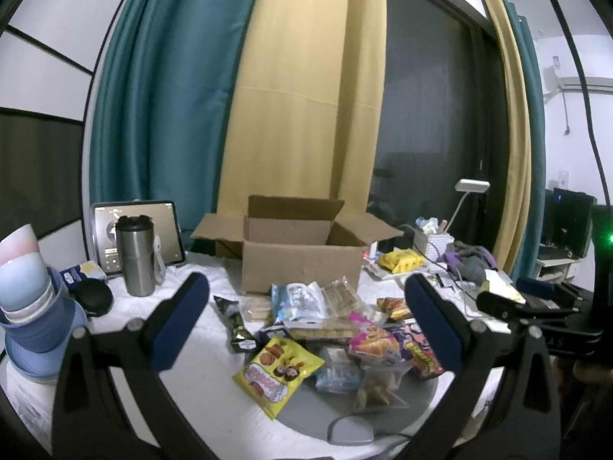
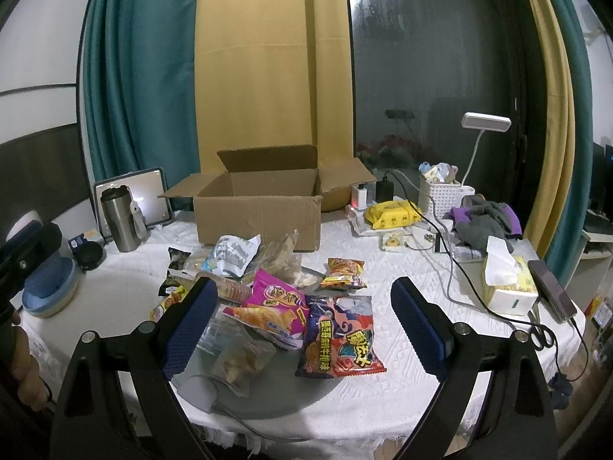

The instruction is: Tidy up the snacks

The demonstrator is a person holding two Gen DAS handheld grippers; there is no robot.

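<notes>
Left wrist view looks out over a heap of snack packets (image 1: 329, 329) lying on the white-clothed surface (image 1: 184, 349), straight ahead of the left tool (image 1: 306, 299), whose two blue-padded fingers (image 1: 180, 322) stand wide apart with nothing between them. A yellow cookie bag (image 1: 276, 373) lies nearest that tool, just inside its span, and a dark slim packet (image 1: 233, 324) sits beside its left finger. Beyond the heap stands an open cardboard box (image 1: 299, 257), flaps spread, well ahead of the tool. Off to the tool's left are a steel tumbler (image 1: 135, 255), a tablet (image 1: 161, 234) propped behind it, and a stack of blue bowls (image 1: 34, 299). To its right a yellow wipes pack (image 1: 400, 260) lies near a white basket (image 1: 435, 241).

From the right wrist, the right tool (image 2: 300, 295) is likewise spread open and empty, hanging above the near end of the heap. A red and blue chip bag (image 2: 339, 339) lies between its fingers, touching a pink packet (image 2: 276, 291) and an orange-printed one (image 2: 264, 320) toward its left finger. A small orange bag (image 2: 345, 268) sits a little apart, farther ahead. The box shows empty inside. Right of this tool are a tissue box (image 2: 507, 280), a phone (image 2: 551, 291) and a white desk lamp (image 2: 484, 122).
</notes>
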